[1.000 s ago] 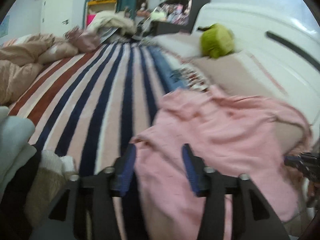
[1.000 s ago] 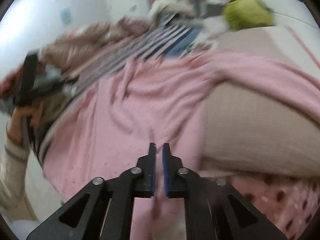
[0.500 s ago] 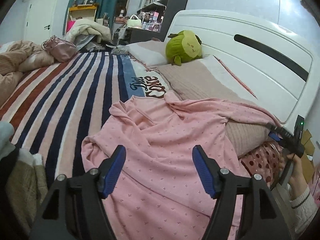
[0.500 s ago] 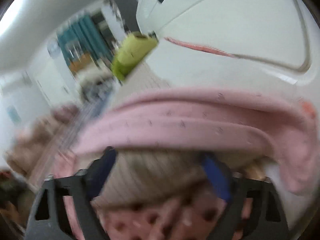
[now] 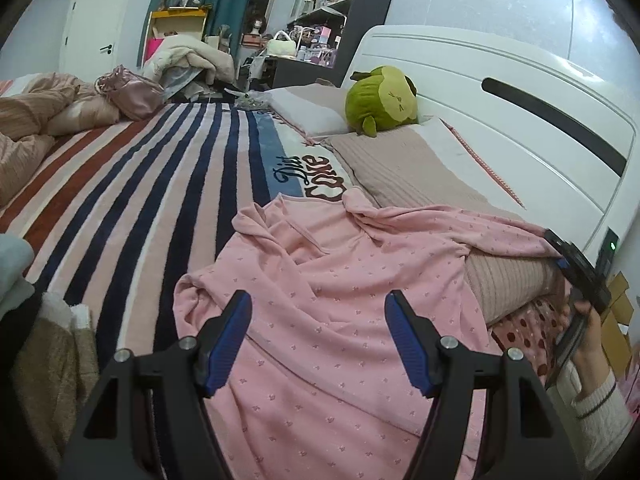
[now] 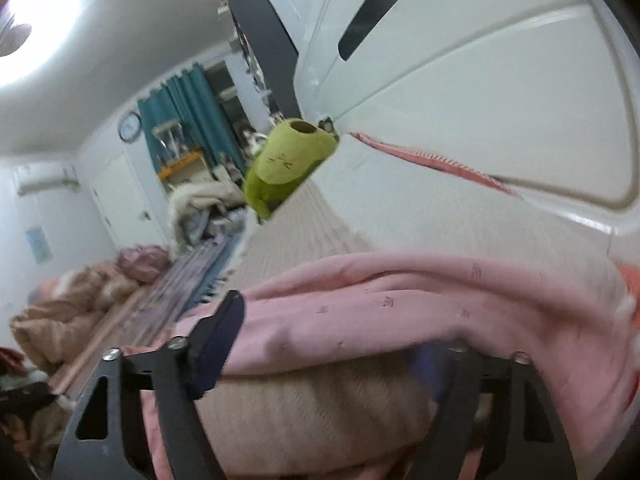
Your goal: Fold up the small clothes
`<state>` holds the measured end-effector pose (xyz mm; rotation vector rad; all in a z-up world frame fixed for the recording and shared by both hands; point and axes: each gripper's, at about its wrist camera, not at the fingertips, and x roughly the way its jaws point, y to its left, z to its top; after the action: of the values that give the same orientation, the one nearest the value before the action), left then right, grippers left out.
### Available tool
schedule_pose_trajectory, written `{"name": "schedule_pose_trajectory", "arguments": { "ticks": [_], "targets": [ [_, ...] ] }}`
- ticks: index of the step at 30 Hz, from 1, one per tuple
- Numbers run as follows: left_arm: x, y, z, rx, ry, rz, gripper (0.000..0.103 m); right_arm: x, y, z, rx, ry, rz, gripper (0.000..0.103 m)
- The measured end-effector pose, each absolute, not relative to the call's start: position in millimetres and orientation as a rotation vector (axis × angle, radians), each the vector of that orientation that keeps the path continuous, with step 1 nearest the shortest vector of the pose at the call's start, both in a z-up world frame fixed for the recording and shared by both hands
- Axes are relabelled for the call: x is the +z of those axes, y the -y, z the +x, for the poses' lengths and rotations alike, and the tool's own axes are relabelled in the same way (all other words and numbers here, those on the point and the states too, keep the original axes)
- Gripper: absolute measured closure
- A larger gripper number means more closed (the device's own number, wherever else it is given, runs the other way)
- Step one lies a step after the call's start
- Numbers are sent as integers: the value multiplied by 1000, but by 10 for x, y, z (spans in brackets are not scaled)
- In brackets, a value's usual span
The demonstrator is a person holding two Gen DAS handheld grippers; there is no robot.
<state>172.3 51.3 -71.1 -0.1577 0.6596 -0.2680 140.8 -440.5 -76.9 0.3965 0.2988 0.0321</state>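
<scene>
A pink patterned top lies crumpled on the striped blanket, one sleeve draped over a beige pillow. My left gripper is wide open just above the top's lower body, holding nothing. My right gripper is open around the draped pink sleeve at the pillow's end; its right finger is partly hidden under the cloth. It also shows at the right edge of the left wrist view.
A green plush toy sits on the pillows against the white headboard. Folded clothes are stacked at the left. A tan duvet and a pink bag lie far left.
My left gripper opened wide and pulled back above the top. My right gripper went from shut to open and swung to the sleeve on the pillow.
</scene>
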Motion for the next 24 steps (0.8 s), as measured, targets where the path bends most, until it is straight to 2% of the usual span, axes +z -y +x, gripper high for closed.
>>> {"name": "schedule_pose_trajectory", "arguments": {
  "ticks": [1,2,3,8,12,18,21,23,24],
  "targets": [
    [-712,-520,1711,-266,-657,-154,38,-747,4395,1476,-14,-316,376,67],
    [-710,-541,1699,-264,-655,-154,38,-709,4394,1531,-61,-339,350,89],
    [-707,-572,1684,-260,-651,-156,38,-673,4397,1566,-72,-356,333,95],
    [-695,-805,1593,-233,-622,-176,38,-145,4172,1444,-92,-262,150,99],
    [-693,-990,1523,-225,-603,-209,38,352,4002,1286,-106,-168,126,99],
    [-698,-1142,1422,-243,-577,-231,38,690,3246,1035,141,-129,-20,99],
    [-701,-1218,1393,-258,-569,-244,38,526,2518,1062,488,-276,-123,99],
    [-711,-1257,1365,-267,-569,-247,37,178,1969,1092,650,-441,-225,98],
    [-718,-1271,1348,-272,-570,-245,37,-144,1647,1112,740,-581,-267,98]
  ]
}}
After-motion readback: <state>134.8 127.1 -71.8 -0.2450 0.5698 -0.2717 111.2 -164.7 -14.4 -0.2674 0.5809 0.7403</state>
